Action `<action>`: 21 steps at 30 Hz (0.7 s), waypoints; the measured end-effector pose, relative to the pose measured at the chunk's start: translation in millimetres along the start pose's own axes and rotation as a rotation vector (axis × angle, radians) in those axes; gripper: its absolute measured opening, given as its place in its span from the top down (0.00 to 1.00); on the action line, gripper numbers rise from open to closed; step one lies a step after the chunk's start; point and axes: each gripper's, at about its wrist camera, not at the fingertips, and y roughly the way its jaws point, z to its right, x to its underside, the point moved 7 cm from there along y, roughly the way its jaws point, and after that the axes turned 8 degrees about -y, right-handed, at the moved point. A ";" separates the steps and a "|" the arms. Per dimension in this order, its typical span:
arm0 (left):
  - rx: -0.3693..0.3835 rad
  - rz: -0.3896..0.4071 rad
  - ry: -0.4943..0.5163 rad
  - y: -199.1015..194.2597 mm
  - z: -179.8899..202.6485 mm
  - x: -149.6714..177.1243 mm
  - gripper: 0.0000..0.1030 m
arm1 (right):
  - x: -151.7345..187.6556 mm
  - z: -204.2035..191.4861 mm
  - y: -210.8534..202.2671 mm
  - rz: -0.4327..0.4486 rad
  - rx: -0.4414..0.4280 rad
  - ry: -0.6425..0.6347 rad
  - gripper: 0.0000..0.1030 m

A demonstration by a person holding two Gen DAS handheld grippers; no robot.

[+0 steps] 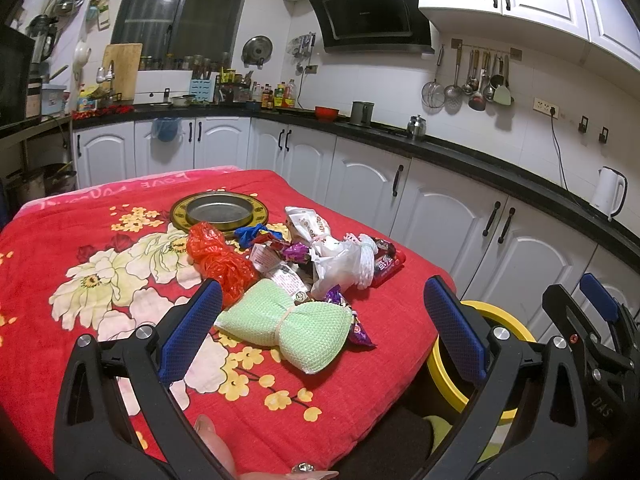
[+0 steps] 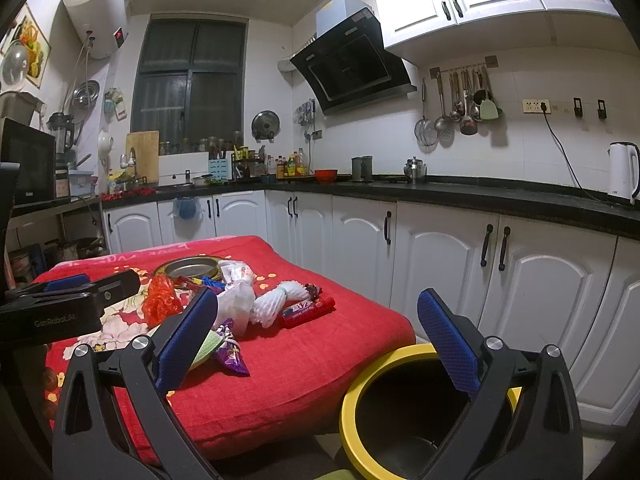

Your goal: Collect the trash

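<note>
A pile of trash lies on the red flowered cloth (image 1: 100,216): a red plastic bag (image 1: 218,258), a green foam net (image 1: 288,324), a white plastic bag (image 1: 340,262), purple wrappers (image 1: 358,330) and a red packet (image 1: 390,266). My left gripper (image 1: 320,328) is open and empty, just short of the green net. My right gripper (image 2: 320,344) is open and empty, held above the table's right edge and the yellow-rimmed black bin (image 2: 384,372). The pile also shows in the right wrist view, with the white foam net (image 2: 276,304) and red packet (image 2: 308,310).
A round metal tray (image 1: 220,210) sits behind the pile. The bin (image 1: 492,320) stands on the floor at the table's right side. White cabinets (image 2: 440,256) and a black counter with a kettle (image 2: 622,172) run along the right.
</note>
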 end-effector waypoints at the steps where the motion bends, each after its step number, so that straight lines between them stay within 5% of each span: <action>1: 0.000 0.000 0.000 0.0 0.0 0.1 0.10 | 0.1 0.0 0.1 -0.001 0.001 0.000 0.06; 21: -0.003 -0.001 0.000 1.2 2.7 2.6 0.10 | 1.7 -1.1 2.0 -0.006 -0.003 0.002 0.06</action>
